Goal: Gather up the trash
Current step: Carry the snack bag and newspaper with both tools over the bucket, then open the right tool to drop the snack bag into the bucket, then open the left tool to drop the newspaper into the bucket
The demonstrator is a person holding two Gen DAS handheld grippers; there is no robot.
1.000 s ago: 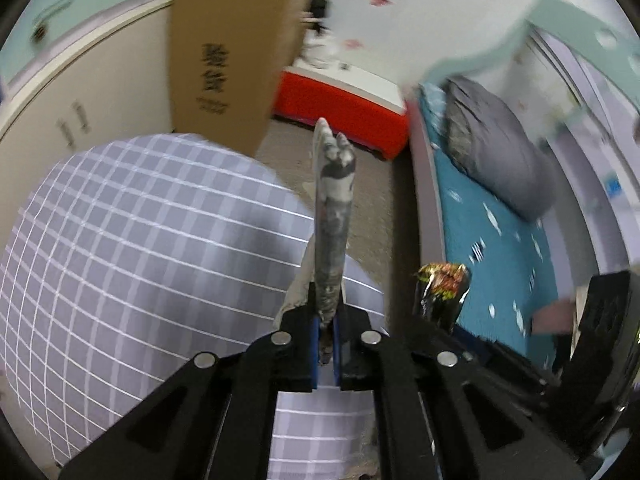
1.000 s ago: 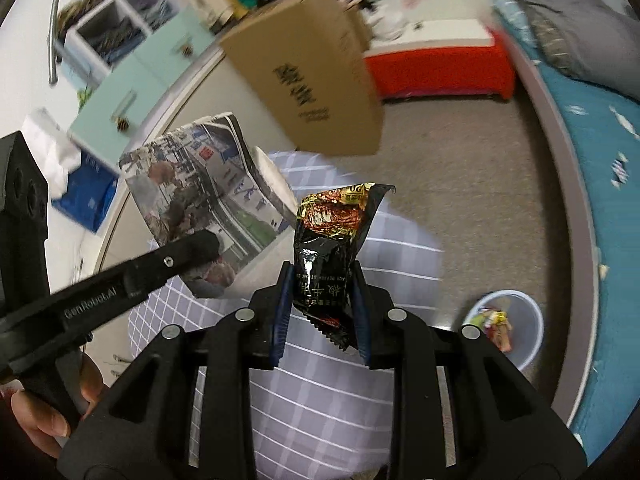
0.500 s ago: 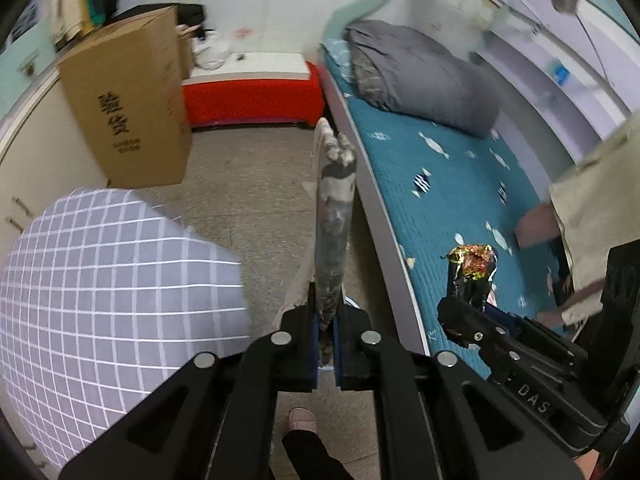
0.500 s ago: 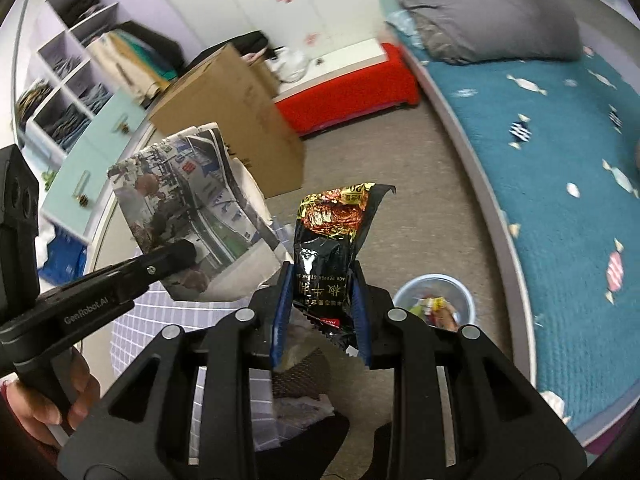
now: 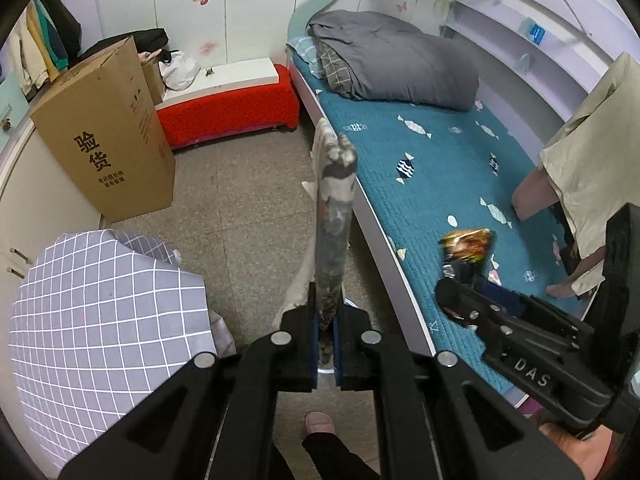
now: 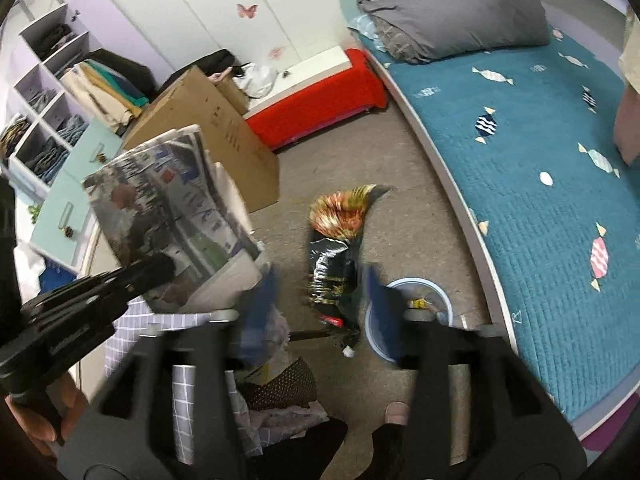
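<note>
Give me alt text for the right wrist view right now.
The right gripper is opening, its blurred blue pads clear of a black and gold snack wrapper between them, beside a blue bin on the floor. At left, the left gripper holds a folded newspaper; a teal bed runs along the right.

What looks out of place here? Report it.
The black-and-gold foil snack wrapper hangs loose between the opening right gripper jaws, beside the pale blue plastic bin rather than squarely over it, so it might miss.
</note>
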